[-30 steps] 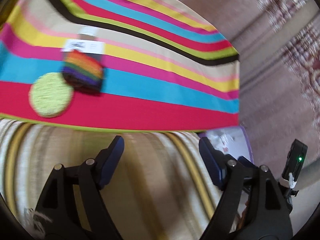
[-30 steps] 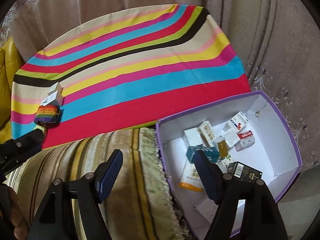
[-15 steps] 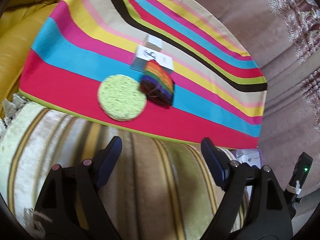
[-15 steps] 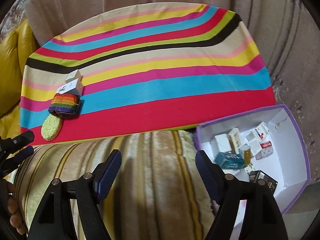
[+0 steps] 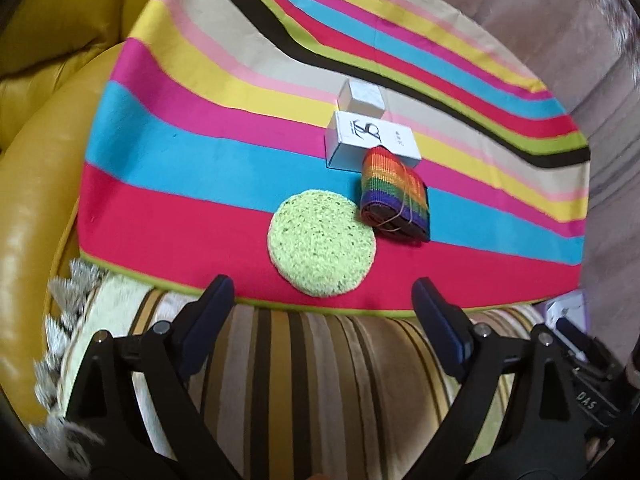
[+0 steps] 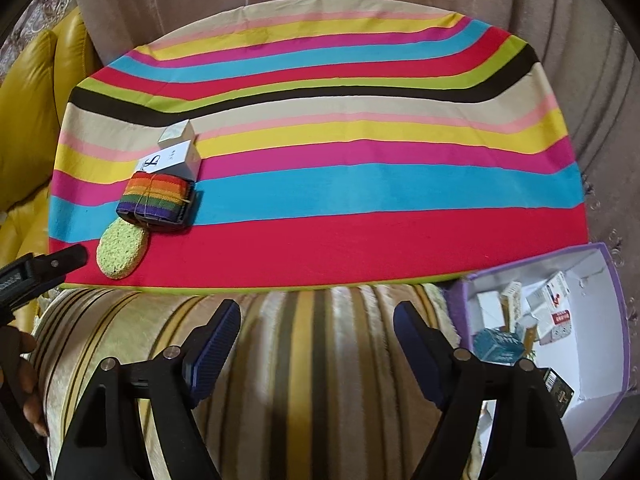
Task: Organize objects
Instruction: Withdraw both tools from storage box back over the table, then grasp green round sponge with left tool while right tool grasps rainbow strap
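1. The green round sponge (image 5: pixel 322 243) is seen just ahead of the left gripper (image 5: pixel 322 304), between the lines of its two fingers, which are spread wide with nothing held; it lies on the red band of the striped cloth (image 5: pixel 200 184) near the front edge.
2. The rainbow-striped rolled band (image 5: pixel 394 194) is found touching the sponge's far right side, and behind it the white printed box (image 5: pixel 370 138) and a small white box (image 5: pixel 362 98) are lined up one after another.
3. The right gripper (image 6: pixel 318 334) is held over the striped cushion (image 6: pixel 304 360), its fingers likewise spread apart and empty; the sponge (image 6: pixel 120 252) and the band (image 6: pixel 156 200) are seen well off to its left.
4. The purple-edged white box (image 6: pixel 612 360) is placed at the right beside the cushion; several small cartons are held in it, among them a teal carton (image 6: pixel 498 346), a black barcoded one (image 6: pixel 558 390) and a white-and-red one (image 6: pixel 558 316).
5. Compared with half a second ago, the sponge is shown nearer and more centred between the left fingers, while the purple box has been pushed further toward the right edge of the right view.
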Tool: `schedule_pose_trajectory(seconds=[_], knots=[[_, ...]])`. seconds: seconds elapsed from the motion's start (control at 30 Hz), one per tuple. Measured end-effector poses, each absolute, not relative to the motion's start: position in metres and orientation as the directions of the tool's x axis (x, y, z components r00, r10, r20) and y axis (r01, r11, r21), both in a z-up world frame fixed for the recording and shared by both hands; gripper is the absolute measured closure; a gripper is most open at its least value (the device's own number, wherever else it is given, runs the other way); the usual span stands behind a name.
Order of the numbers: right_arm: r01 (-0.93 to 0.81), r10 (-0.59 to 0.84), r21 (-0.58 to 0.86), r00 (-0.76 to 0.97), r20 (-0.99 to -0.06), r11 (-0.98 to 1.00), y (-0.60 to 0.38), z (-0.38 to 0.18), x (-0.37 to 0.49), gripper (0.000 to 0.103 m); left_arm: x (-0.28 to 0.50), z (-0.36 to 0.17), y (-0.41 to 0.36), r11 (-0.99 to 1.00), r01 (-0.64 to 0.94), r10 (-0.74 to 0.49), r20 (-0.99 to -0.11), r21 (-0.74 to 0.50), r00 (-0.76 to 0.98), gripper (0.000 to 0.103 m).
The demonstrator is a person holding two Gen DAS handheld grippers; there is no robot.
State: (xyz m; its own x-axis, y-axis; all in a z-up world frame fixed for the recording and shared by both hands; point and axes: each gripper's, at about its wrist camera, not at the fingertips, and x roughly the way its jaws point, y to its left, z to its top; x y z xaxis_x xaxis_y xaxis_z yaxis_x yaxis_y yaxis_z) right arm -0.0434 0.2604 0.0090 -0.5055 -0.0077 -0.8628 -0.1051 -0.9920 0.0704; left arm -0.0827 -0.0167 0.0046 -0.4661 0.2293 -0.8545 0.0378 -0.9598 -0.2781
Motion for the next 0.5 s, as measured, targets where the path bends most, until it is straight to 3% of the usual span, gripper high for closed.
schedule_pose_trajectory(seconds=[0.5], knots=[[-0.025,-0.114,0.147,-0.508,-0.854,-0.989,0.233,0.008,-0.083,0.018,-0.120,-0.017,0.002,-0.987,-0.057,0.162,-0.917,-0.152,-0.366,0.009]])
